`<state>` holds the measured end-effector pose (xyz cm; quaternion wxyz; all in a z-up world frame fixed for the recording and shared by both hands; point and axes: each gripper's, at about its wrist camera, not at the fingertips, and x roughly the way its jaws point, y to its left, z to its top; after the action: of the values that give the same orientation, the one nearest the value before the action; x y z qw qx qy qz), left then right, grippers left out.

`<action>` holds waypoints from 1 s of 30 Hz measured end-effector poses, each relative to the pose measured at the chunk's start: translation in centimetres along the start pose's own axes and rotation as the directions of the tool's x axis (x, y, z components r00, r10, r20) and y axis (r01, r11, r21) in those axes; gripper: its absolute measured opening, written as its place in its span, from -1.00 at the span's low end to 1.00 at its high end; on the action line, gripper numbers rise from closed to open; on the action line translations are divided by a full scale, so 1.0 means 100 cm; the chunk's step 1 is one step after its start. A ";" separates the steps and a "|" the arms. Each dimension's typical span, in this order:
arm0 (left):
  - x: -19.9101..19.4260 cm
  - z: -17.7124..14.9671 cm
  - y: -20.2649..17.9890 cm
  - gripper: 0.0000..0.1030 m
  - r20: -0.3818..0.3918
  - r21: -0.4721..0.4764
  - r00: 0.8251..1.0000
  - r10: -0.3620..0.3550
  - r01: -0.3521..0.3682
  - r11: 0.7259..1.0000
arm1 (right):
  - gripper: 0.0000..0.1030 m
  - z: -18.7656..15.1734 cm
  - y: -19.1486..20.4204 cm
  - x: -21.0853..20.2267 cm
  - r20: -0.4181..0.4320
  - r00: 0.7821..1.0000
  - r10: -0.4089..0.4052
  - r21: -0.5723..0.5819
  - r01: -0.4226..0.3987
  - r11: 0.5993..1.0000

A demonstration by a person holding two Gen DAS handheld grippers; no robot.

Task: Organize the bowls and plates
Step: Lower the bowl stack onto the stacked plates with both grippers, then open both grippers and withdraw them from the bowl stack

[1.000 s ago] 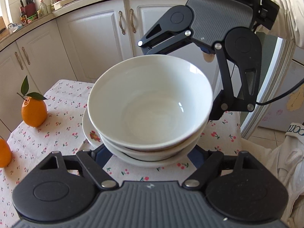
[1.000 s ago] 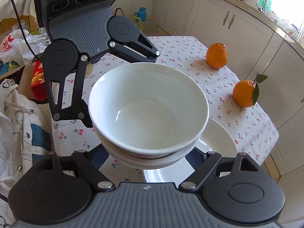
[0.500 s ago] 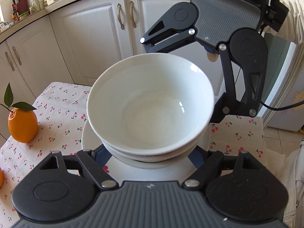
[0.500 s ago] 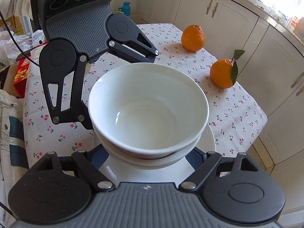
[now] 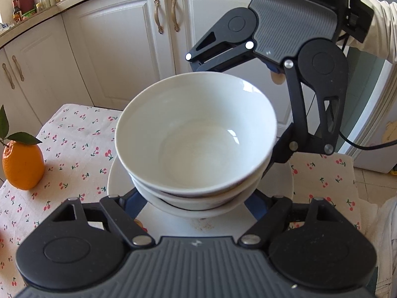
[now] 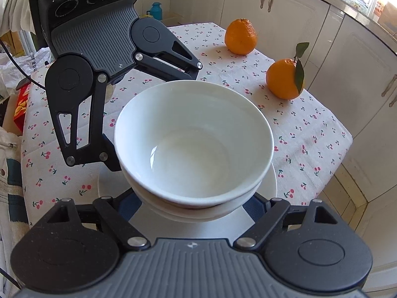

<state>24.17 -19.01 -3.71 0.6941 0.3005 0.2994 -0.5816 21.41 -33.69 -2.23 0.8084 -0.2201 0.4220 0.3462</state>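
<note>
Stacked bowls (image 5: 196,139), clasped between both tongs (image 5: 196,206) (image 6: 196,206), now hover over plate (image 6: 270,181).

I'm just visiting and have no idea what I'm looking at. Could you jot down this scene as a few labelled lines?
Setting: table with cherry-print cloth, white kitchen cabinets behind
Held: stacked white bowls, gripped from opposite sides
Left gripper: fingers against the stack
Right gripper: fingers against the stack
Under the stack: white plate
Nearby: leafy orange, plain orange
</note>
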 end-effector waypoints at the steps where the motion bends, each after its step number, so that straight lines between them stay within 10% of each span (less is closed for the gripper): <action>1: 0.000 0.000 0.000 0.63 0.001 0.000 1.000 -0.001 0.001 1.000 | 0.75 0.000 0.000 0.000 0.001 1.000 0.002 0.004 -0.002 1.000; 22: -0.009 -0.004 -0.003 0.79 0.054 0.015 0.995 0.083 -0.084 0.996 | 0.94 -0.004 0.001 -0.001 0.017 1.000 -0.014 0.097 0.012 0.995; 30: -0.070 -0.015 -0.040 0.97 0.171 -0.080 0.929 0.328 -0.319 0.944 | 1.00 -0.002 0.034 -0.033 -0.004 0.980 -0.200 0.269 0.194 0.943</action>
<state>19.15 -14.04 0.45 0.8123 0.2733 0.1959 -0.4765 17.44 -32.74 0.18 0.8661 -0.1456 0.4316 0.2059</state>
